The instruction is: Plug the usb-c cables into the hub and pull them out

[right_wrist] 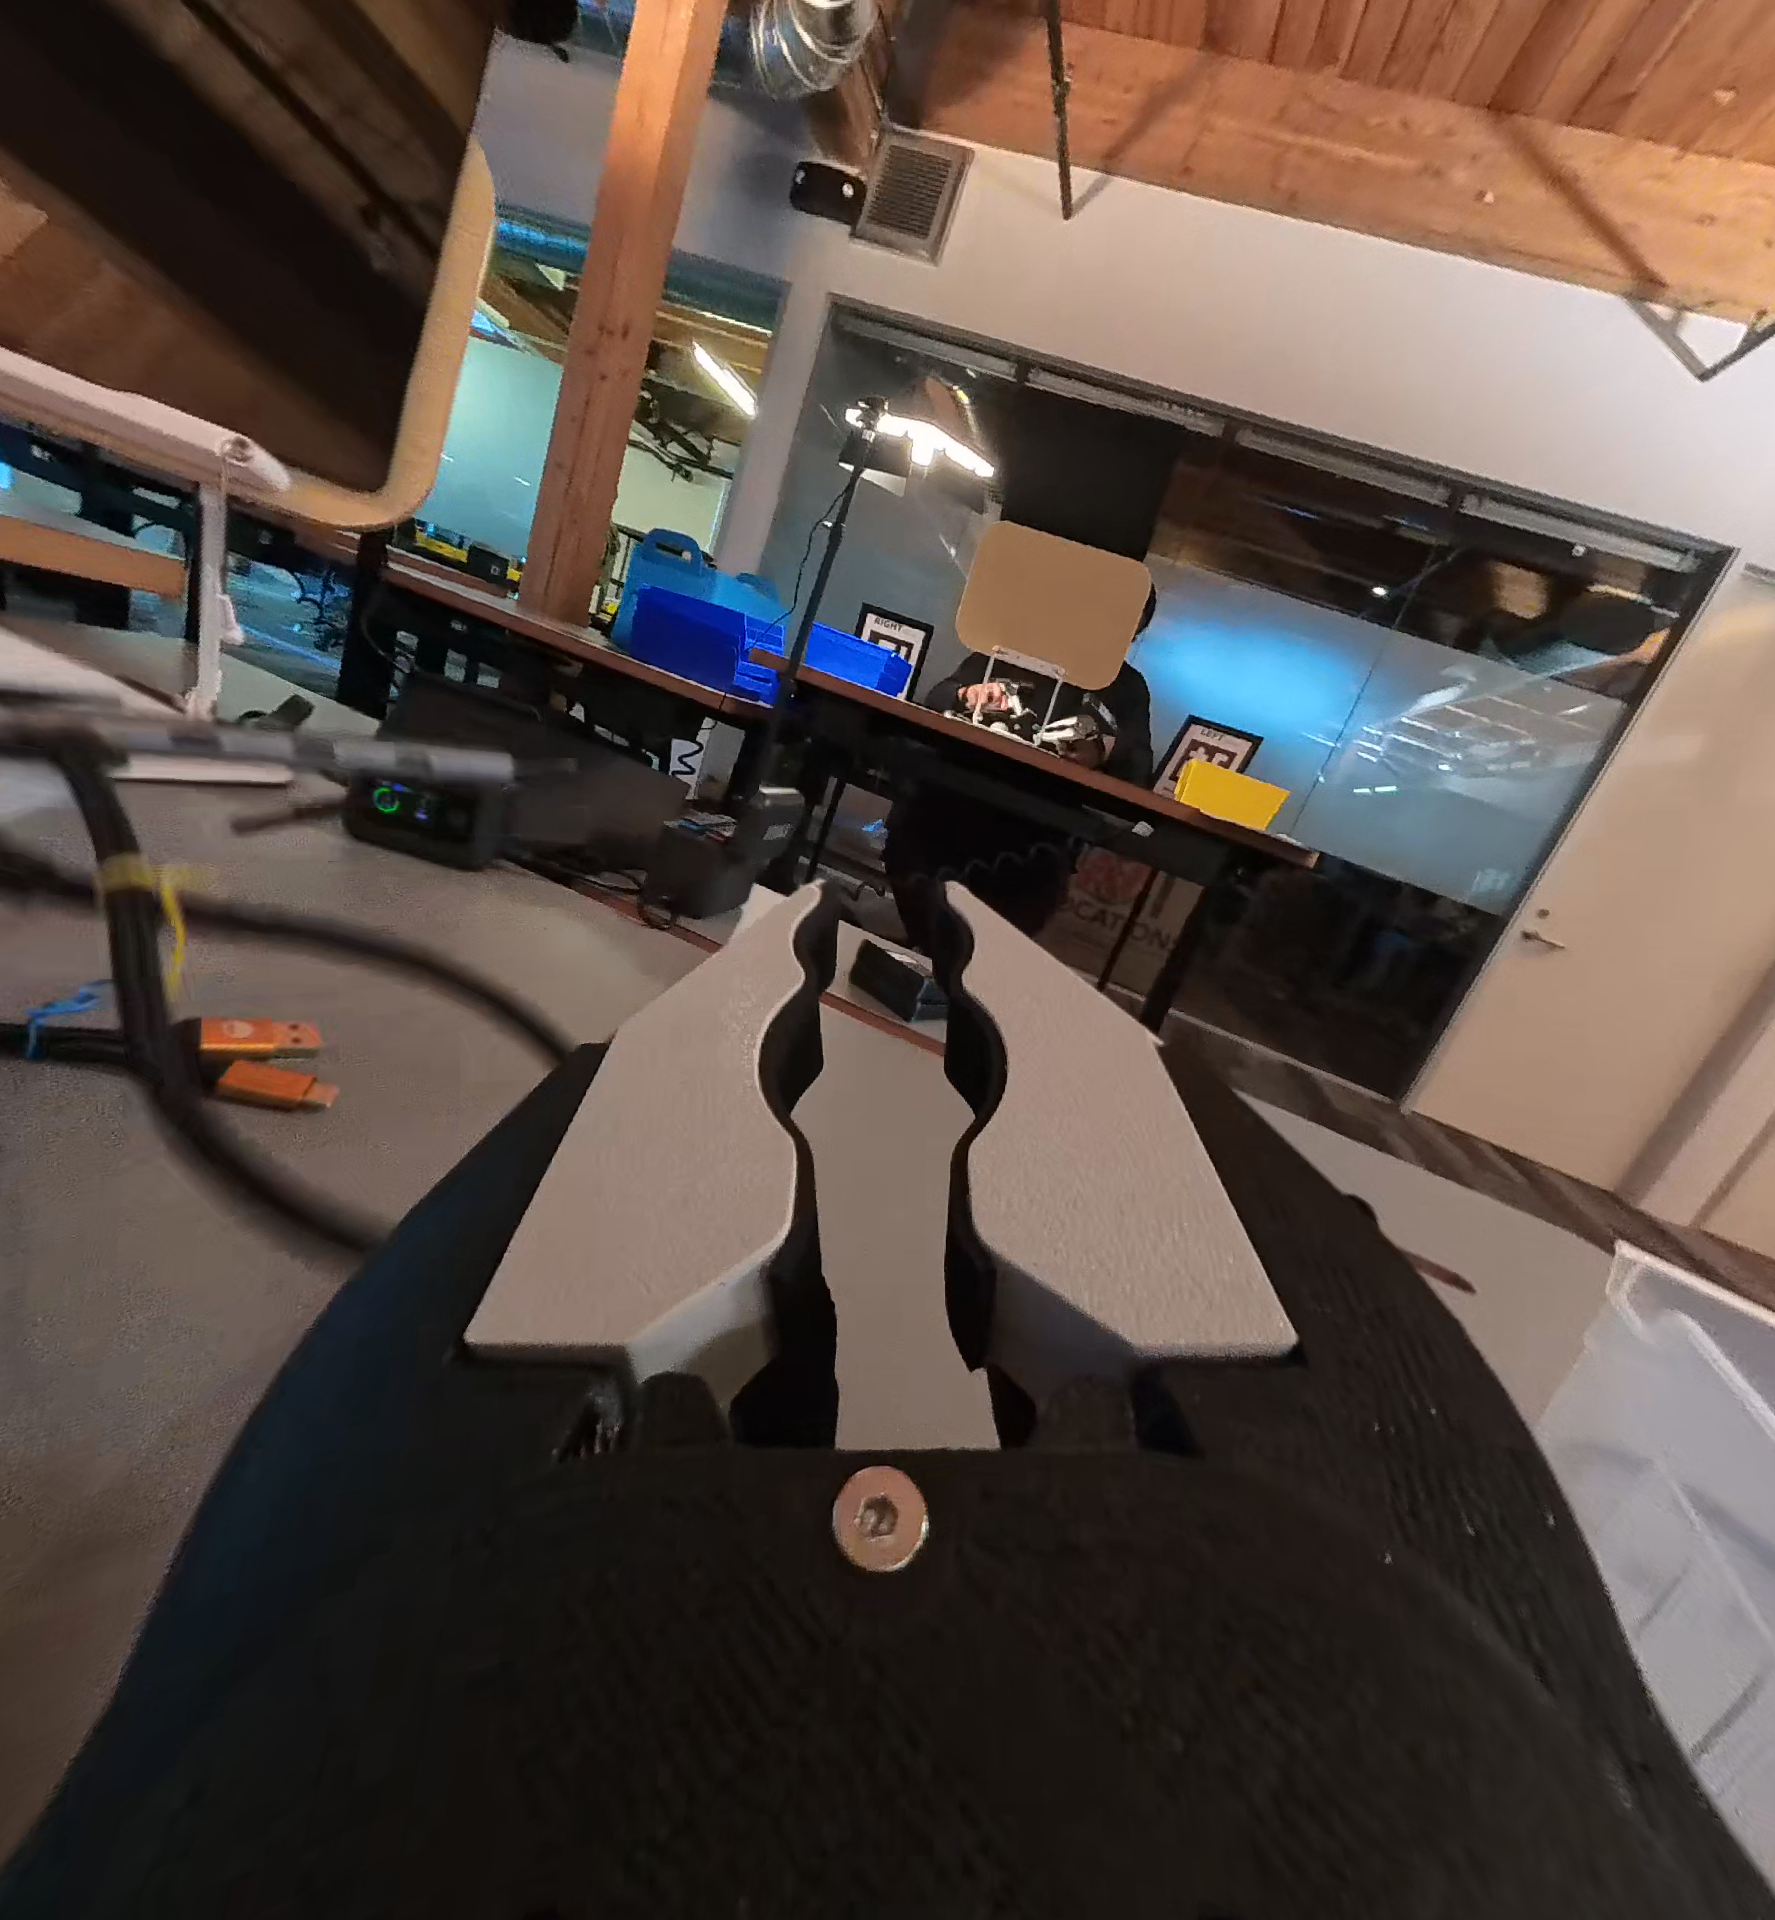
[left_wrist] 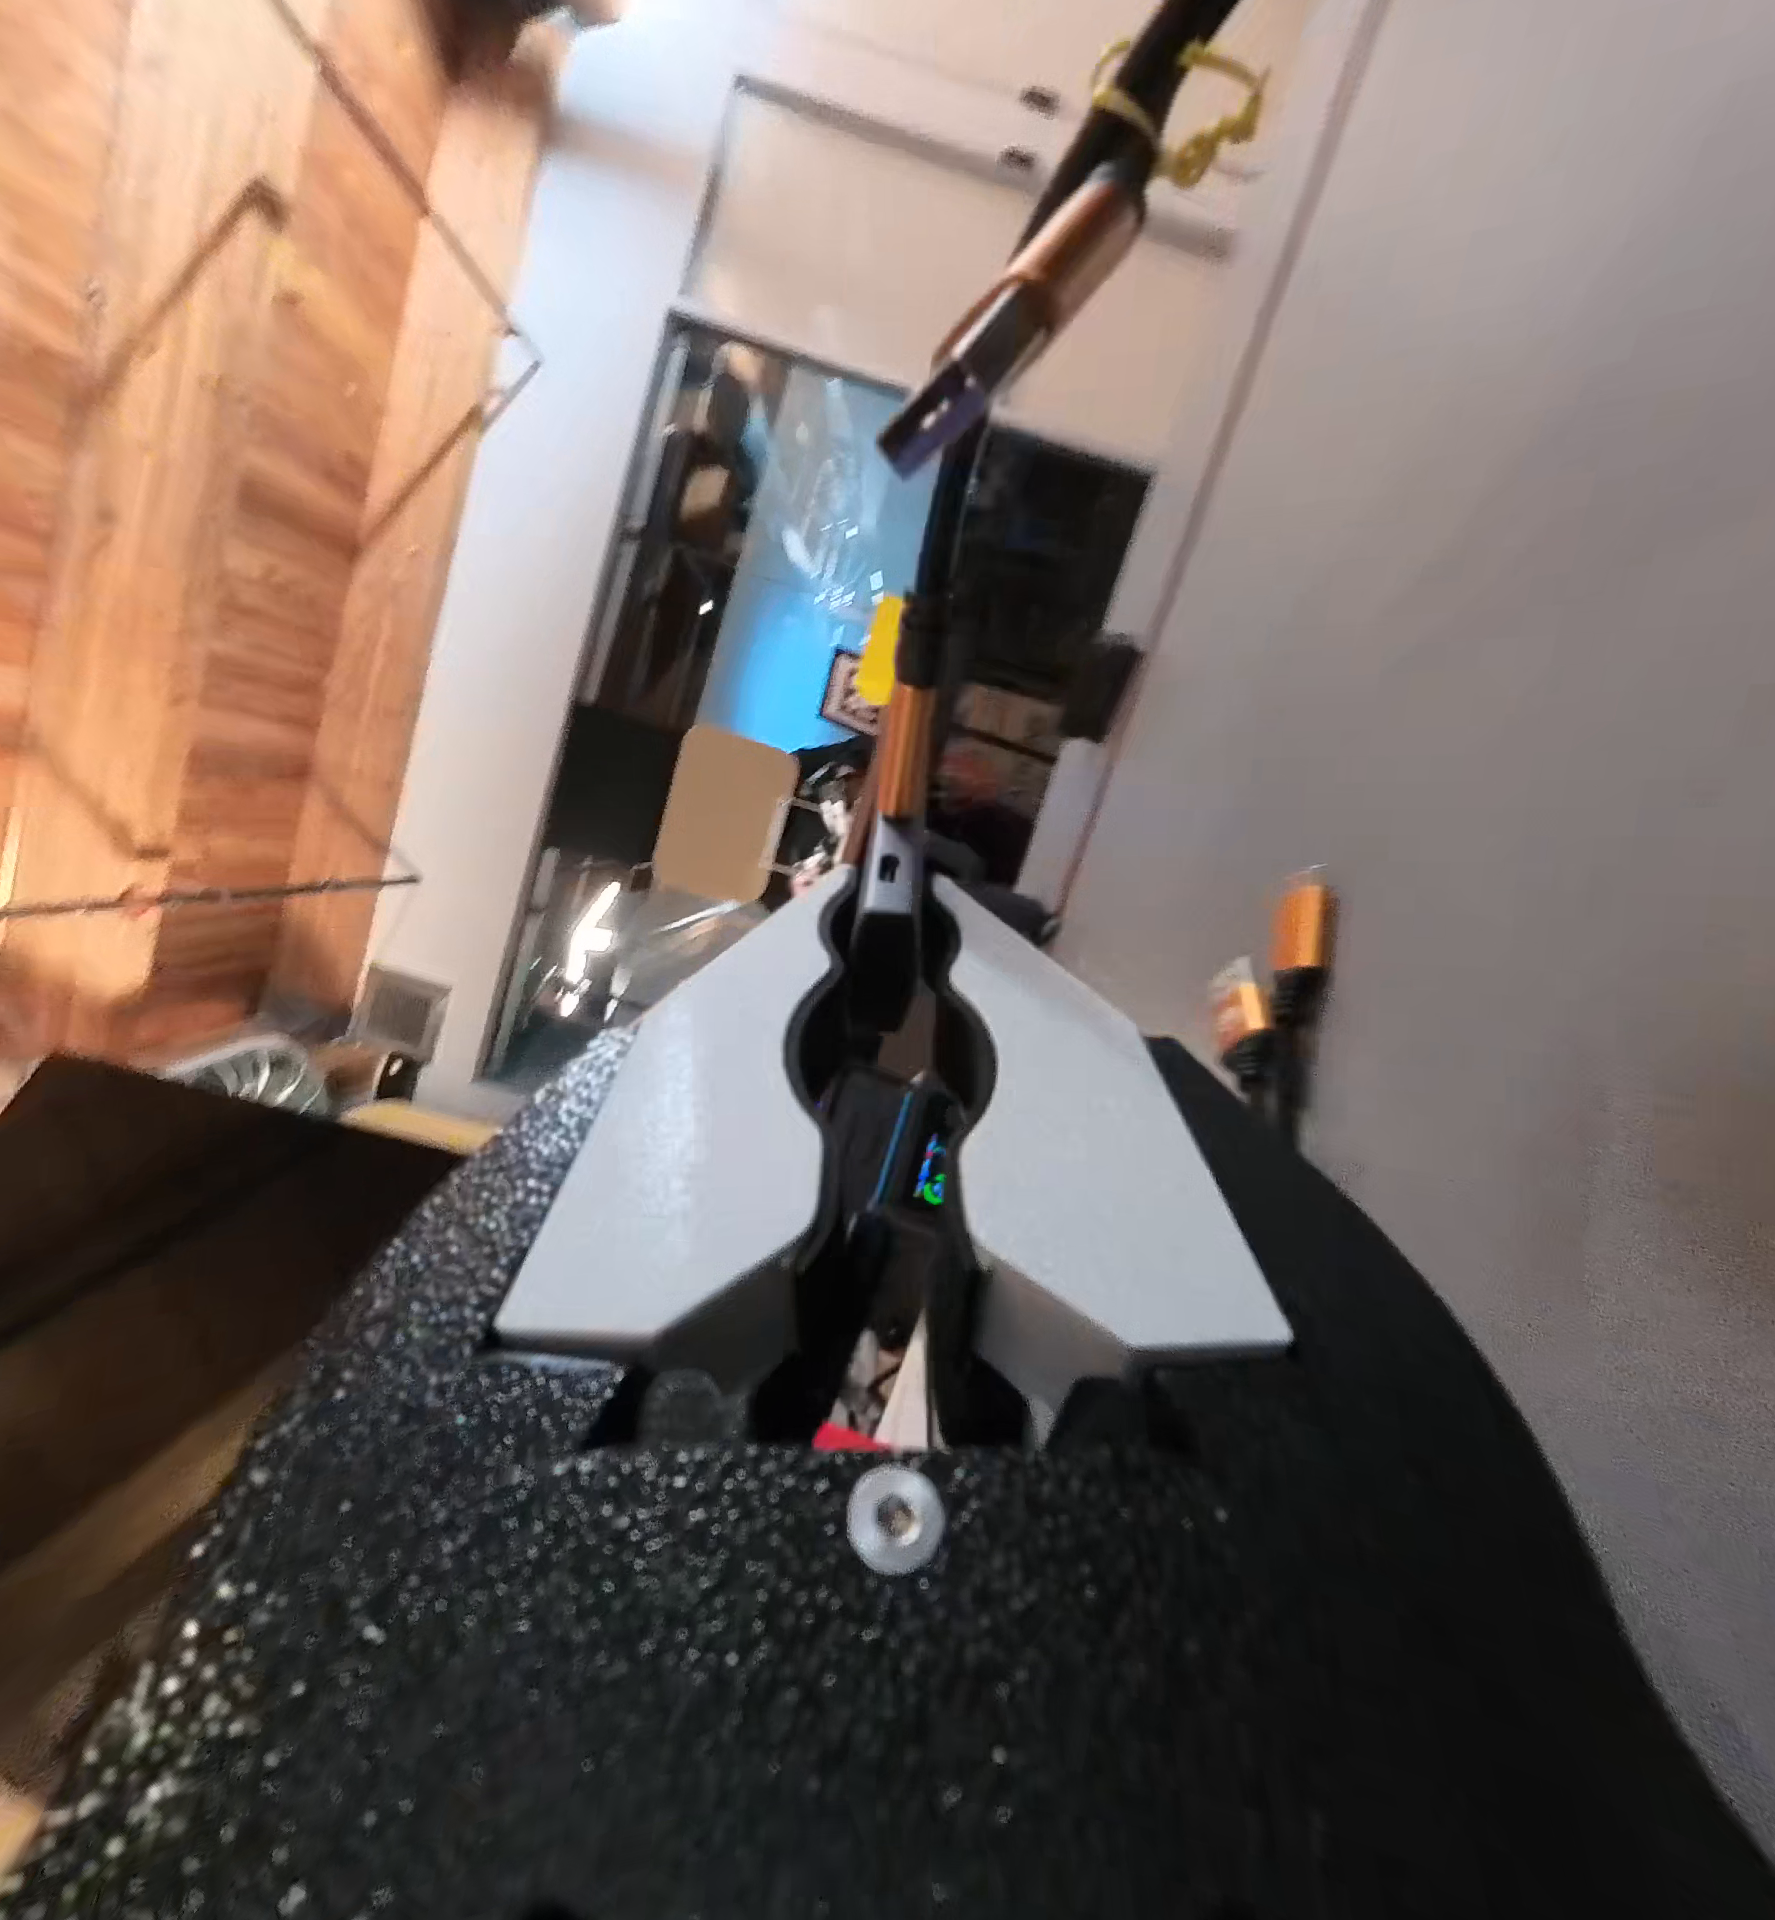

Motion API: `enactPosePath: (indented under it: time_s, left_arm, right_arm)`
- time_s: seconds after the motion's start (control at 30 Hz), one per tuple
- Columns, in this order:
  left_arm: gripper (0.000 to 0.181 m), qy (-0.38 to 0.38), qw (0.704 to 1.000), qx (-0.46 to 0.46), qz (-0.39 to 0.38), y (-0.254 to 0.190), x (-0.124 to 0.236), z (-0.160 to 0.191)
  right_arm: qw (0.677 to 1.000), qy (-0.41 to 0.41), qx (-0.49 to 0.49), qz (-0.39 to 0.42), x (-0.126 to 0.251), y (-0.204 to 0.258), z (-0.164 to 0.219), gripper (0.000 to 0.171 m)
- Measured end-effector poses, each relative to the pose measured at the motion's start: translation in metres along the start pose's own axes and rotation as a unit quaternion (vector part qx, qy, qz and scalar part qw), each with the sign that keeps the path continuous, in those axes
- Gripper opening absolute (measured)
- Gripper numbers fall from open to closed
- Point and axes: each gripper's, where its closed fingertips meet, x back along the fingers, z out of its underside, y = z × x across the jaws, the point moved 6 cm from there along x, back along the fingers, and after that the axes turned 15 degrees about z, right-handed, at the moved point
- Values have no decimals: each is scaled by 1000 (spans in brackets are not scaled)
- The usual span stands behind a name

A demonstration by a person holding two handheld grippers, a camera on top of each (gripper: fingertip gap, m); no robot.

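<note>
My left gripper is shut on the slim dark grey hub, held edge-on between the fingers. An orange-collared cable plug sits in the hub's far end. Another orange plug on a black cable hangs free beyond it, blurred. Two loose orange plugs lie on the grey table to the right. My right gripper is open and empty, low over the grey table. Two orange plugs and bundled black cables lie to its left.
A black power bank with a lit display sits at the back left, a blurred slim grey bar just above it. A white bin stands at the right. A person works at a far table with blue bins.
</note>
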Motion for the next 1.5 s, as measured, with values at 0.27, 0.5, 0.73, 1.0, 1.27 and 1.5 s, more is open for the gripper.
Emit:
enactPosePath:
  time_s: [0.27,0.5,0.73,1.0,1.27,1.5]
  left_arm:
    - [8,-5,995,86,-46,19,5,20]
    - [8,3,988,135,-71,27,5,31]
    - [8,-25,977,189,-90,35,9,33]
    - [7,-28,977,197,-76,31,6,34]
    - [7,-30,978,193,-68,28,6,34]
    - [8,-36,983,171,-58,25,6,27]
  right_arm:
    - [994,30,97,-38,-16,20,19,14]
    - [975,29,134,-177,-17,65,23,17]
    - [904,54,73,-419,-26,119,24,28]
    - [812,192,120,-538,-36,160,49,30]
    - [818,256,101,-505,-29,151,49,5]
    - [859,342,95,-370,-4,92,52,5]
